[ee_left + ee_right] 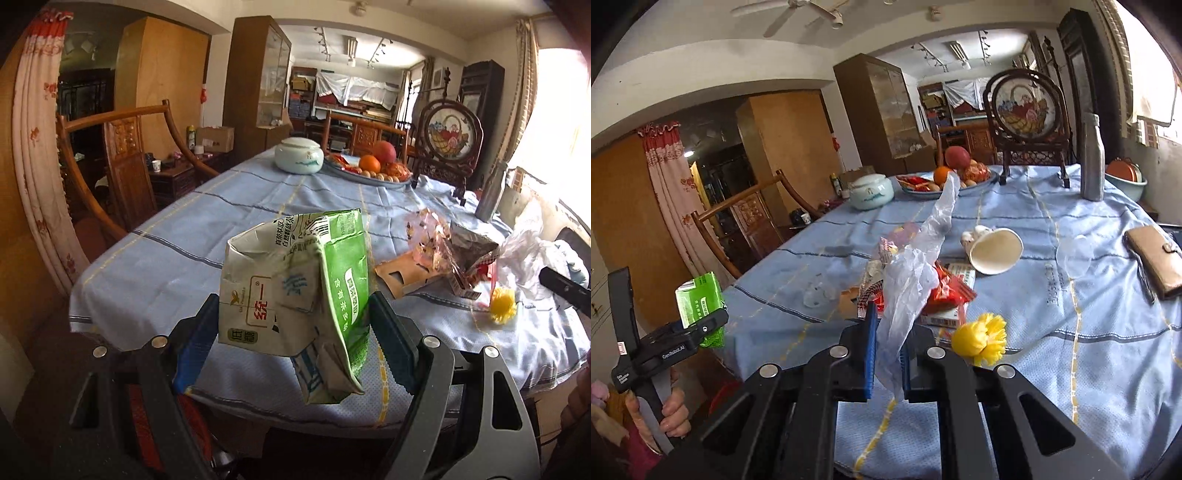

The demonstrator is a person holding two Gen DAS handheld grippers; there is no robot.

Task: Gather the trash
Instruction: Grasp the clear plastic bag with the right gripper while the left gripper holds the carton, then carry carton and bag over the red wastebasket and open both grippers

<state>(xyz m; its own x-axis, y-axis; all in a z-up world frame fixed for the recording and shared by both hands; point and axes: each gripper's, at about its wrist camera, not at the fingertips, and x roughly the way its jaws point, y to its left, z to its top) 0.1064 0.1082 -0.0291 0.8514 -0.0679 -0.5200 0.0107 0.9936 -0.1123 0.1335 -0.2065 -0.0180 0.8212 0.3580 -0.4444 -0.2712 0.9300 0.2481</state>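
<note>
One view only: brown wallet (pixel 1156 260).

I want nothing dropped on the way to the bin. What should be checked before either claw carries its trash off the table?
1. Left claw clamped on the green drink carton: ok, pads press both sides.
2. Carton lifted clear of the tablecloth: ok.
3. Right claw shut on the clear plastic bag: ok, film pinched between the pads.
4. Bag free of the red wrapper: cannot tell, they overlap.
5. Yellow pompom out of the right claw's way: ok, beside it.
6. Bin within reach: cannot tell, none in view.
</note>
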